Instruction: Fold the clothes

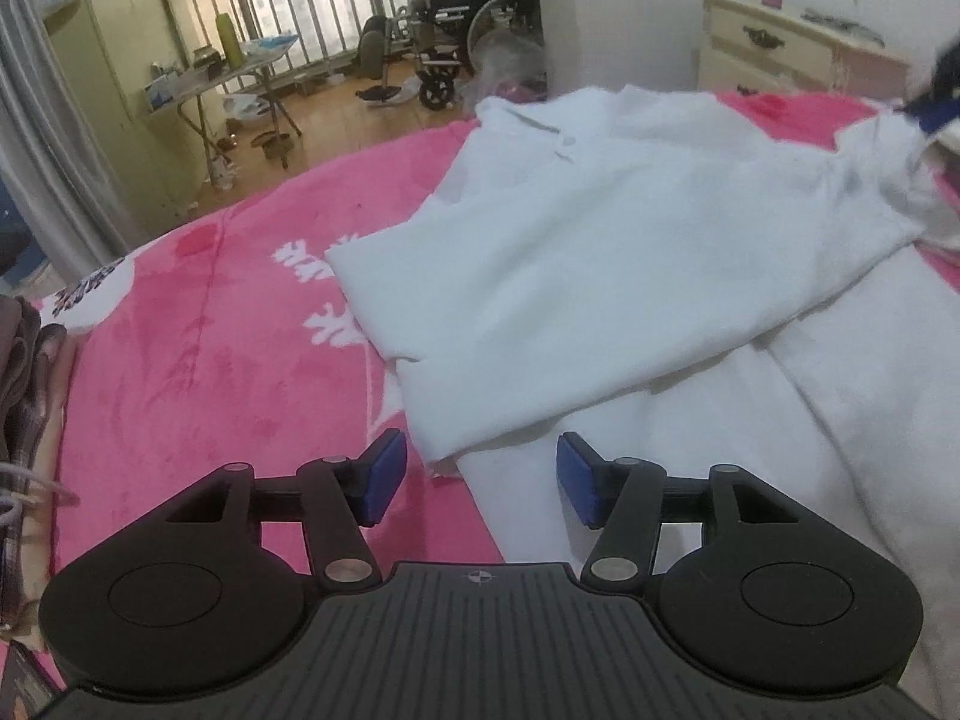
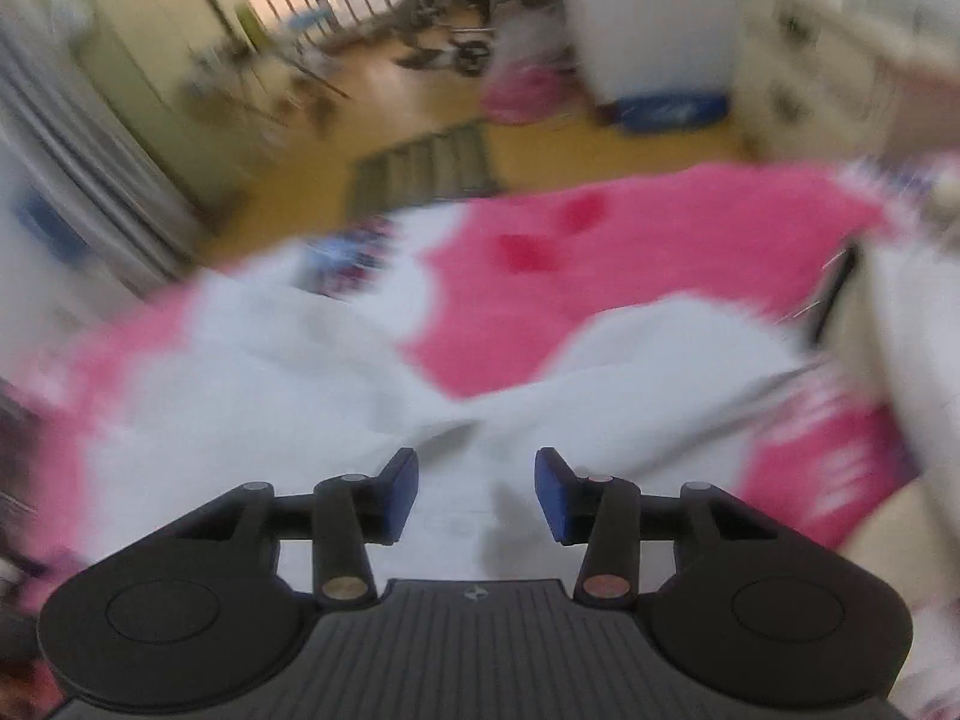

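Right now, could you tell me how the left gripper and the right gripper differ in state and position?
The left gripper gapes slightly wider than the right gripper. The left hovers over the white shirt's folded edge, beside the pink blanket; the right sits over white fabric alone. Both are open, holding nothing.

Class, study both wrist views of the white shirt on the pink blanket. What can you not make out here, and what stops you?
- Right wrist view: motion blur smears the white shirt and pink blanket; folds unreadable.
- Left wrist view: the shirt's far sleeve end is blurred, with a dark blue blur at the right edge.
- Left wrist view: the brownish clothes are cut off by the left edge.
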Tool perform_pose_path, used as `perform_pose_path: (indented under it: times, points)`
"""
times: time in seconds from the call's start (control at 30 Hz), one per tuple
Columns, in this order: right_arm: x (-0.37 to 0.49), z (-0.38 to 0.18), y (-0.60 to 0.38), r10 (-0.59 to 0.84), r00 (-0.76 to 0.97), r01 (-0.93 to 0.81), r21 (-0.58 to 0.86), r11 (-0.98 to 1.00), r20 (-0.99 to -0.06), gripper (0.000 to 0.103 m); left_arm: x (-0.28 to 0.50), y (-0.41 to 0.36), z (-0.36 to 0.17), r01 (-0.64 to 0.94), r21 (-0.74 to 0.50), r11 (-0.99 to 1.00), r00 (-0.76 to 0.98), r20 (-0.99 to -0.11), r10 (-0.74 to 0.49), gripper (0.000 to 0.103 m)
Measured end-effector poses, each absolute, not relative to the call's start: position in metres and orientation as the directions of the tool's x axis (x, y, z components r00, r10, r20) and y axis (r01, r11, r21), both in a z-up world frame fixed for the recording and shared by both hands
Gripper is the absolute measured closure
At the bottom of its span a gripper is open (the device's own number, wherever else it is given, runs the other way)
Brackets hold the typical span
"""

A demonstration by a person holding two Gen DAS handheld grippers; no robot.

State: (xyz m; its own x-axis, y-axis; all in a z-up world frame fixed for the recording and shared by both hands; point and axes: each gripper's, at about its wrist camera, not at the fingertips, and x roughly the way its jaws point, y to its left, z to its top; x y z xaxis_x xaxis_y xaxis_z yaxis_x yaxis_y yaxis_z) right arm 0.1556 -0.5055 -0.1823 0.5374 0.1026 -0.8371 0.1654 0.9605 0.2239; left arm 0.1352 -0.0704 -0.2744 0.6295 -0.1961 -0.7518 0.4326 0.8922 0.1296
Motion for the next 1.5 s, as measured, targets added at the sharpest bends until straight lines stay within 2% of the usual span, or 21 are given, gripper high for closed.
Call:
perform_pose_path:
  times: [0.03,0.1,0.23,0.37,0.5,0.63,0.73,0.77,0.83,0.87,0.93,1.0,1.1,1.17,1.27,1.33,1.4,1.5]
  points:
    - [0.155,-0.183,-0.503,0.069,0.54,0.15,0.177,0.973,-0.839,0.056,0.135,-0.068,-0.272,0.43,0.118,0.895,0.63,-0.749,-0.204,0.047]
    - [0.158,-0.175,-0.494,0.081,0.576,0.114,0.178,0.977,-0.813,0.056,0.135,-0.063,-0.269,0.413,0.091,0.906,0.635,-0.742,-0.215,0.046]
    - [0.18,-0.158,-0.43,0.256,0.613,-0.133,0.222,0.966,-0.747,0.056,0.146,-0.044,-0.265,0.325,-0.064,0.944,0.62,-0.739,-0.263,0.046]
    - [0.214,-0.163,-0.324,0.517,0.469,-0.47,0.293,0.833,-0.716,0.051,0.161,-0.025,-0.267,0.222,-0.208,0.953,0.618,-0.726,-0.302,0.046]
    - [0.255,-0.19,-0.219,0.619,0.362,-0.666,0.271,0.695,-0.697,0.051,0.176,-0.021,-0.278,0.186,-0.207,0.961,0.621,-0.733,-0.278,0.049]
    - [0.298,-0.226,-0.162,0.586,0.272,-0.674,0.283,0.682,-0.763,0.051,0.184,-0.007,-0.292,0.127,-0.273,0.954,0.606,-0.74,-0.293,0.06]
    - [0.324,-0.255,-0.13,0.536,0.208,-0.658,0.288,0.696,-0.818,0.052,0.184,0.001,-0.301,0.106,-0.31,0.945,0.604,-0.734,-0.309,0.064]
    - [0.329,-0.265,-0.127,0.525,0.176,-0.641,0.308,0.703,-0.833,0.055,0.184,0.002,-0.303,0.104,-0.316,0.943,0.608,-0.73,-0.312,0.065]
    - [0.328,-0.27,-0.129,0.548,0.138,-0.634,0.352,0.689,-0.825,0.099,0.182,0.004,-0.306,0.1,-0.326,0.94,0.616,-0.722,-0.316,0.076]
    - [0.327,-0.271,-0.131,0.562,0.136,-0.631,0.366,0.684,-0.815,0.101,0.182,0.005,-0.307,0.095,-0.331,0.939,0.616,-0.721,-0.316,0.079]
    - [0.322,-0.264,-0.139,0.588,0.191,-0.629,0.362,0.688,-0.786,0.101,0.181,0.008,-0.308,0.083,-0.34,0.937,0.618,-0.72,-0.316,0.097]
    - [0.322,-0.262,-0.143,0.609,0.239,-0.614,0.368,0.698,-0.756,0.102,0.181,0.01,-0.31,0.071,-0.349,0.934,0.619,-0.719,-0.316,0.102]
    - [0.323,-0.267,-0.142,0.611,0.291,-0.6,0.357,0.716,-0.737,0.102,0.179,0.011,-0.312,0.062,-0.355,0.933,0.617,-0.721,-0.315,0.102]
    - [0.324,-0.276,-0.137,0.599,0.311,-0.597,0.338,0.727,-0.738,0.101,0.177,0.01,-0.312,0.068,-0.346,0.936,0.617,-0.722,-0.312,0.102]
    - [0.33,-0.282,-0.136,0.598,0.319,-0.564,0.36,0.743,-0.735,0.09,0.176,0.008,-0.312,0.076,-0.334,0.939,0.619,-0.723,-0.307,0.102]
    - [0.336,-0.274,-0.147,0.614,0.338,-0.52,0.402,0.754,-0.713,0.062,0.174,0.008,-0.311,0.082,-0.322,0.943,0.619,-0.726,-0.301,0.101]
    - [0.338,-0.254,-0.165,0.623,0.4,-0.498,0.411,0.763,-0.672,0.056,0.172,0.007,-0.31,0.093,-0.305,0.948,0.617,-0.73,-0.295,0.1]
    - [0.319,-0.21,-0.214,0.57,0.441,-0.496,0.341,0.799,-0.694,0.054,0.167,0.008,-0.307,0.102,-0.283,0.954,0.614,-0.736,-0.284,0.096]
